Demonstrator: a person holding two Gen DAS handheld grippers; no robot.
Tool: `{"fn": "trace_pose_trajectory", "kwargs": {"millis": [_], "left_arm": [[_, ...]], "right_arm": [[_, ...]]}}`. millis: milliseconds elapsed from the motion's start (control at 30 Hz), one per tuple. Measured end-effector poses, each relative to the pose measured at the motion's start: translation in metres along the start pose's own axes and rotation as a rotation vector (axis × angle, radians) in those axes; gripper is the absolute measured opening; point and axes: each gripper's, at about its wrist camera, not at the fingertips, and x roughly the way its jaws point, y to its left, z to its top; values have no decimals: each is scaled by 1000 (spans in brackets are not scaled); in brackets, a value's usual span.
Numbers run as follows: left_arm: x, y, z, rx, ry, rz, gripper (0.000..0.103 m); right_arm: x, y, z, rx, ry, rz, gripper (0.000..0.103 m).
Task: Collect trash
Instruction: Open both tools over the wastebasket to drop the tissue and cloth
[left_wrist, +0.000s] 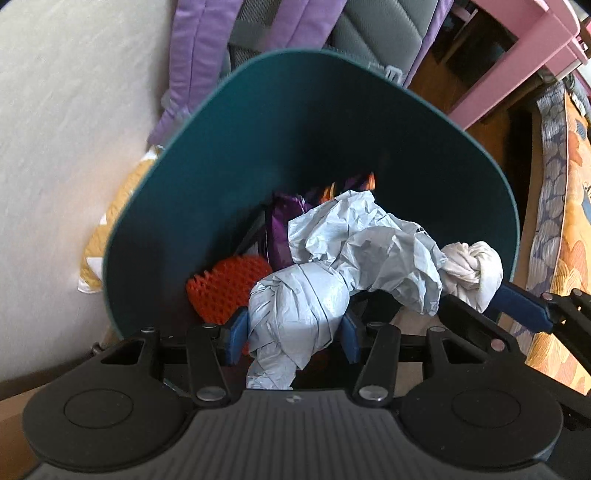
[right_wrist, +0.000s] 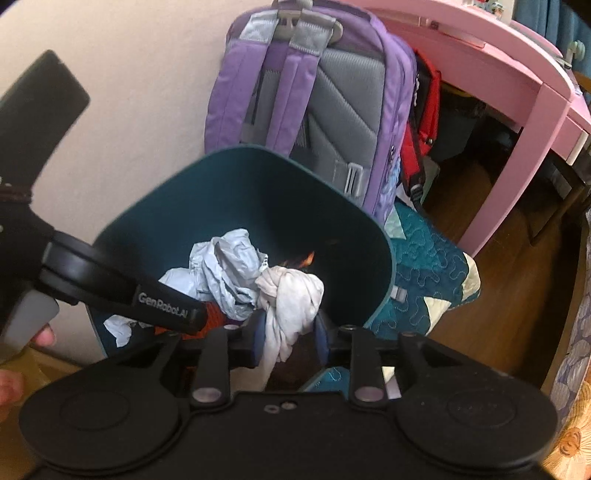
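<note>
Nearest, left hand-held gripper (left_wrist: 293, 334) clamped on the lower end of a crumpled grey-blue plastic bag (left_wrist: 354, 251), blue pads (left_wrist: 236, 332) pressed to both sides. Bag's long axis running up and to the right from the grasp, arching over the near edge into the teal bin (left_wrist: 229, 147). At its far right end, touching a knotted white cloth (left_wrist: 474, 271), knot pointing into the bin. Right hand-held gripper (right_wrist: 288, 332) clenched on that white cloth, tail hanging down between the fingers, bulk lifted over the bin's near rim.

Inside the bin: an orange ridged piece (left_wrist: 225, 288) low on the left, a purple wrapper (left_wrist: 282, 229) standing behind the bag, orange scraps deeper in.

Beyond, a purple backpack (right_wrist: 306, 110) upright against the wall, just behind the bin; a quilt (right_wrist: 424, 266) beside it; pink furniture (right_wrist: 517, 92) farther right.
</note>
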Motion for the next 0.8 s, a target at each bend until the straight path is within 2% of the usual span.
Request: {"fn": "trace_pose_trajectory", "kwargs": {"millis": [100,167,400,600,800], "left_arm": [[1,1,0,-9,4,-15,54],[-1,3,0,-20,-2,-34,60],[-25,5,-9,2,-61,-45,61],[-69,12,-31,57,-172,-68,61],[-130,30,-69,136,-338,-74,61]], "right_arm": [[-1,-2,-2,2,4,16,35],[-3,-3,-3,8,-1,25,41],[-17,-1,-6,37,-28,42,45],[-50,11,-11,52,-86,42,50],[-97,38,-20,69,-167,35,51]]}}
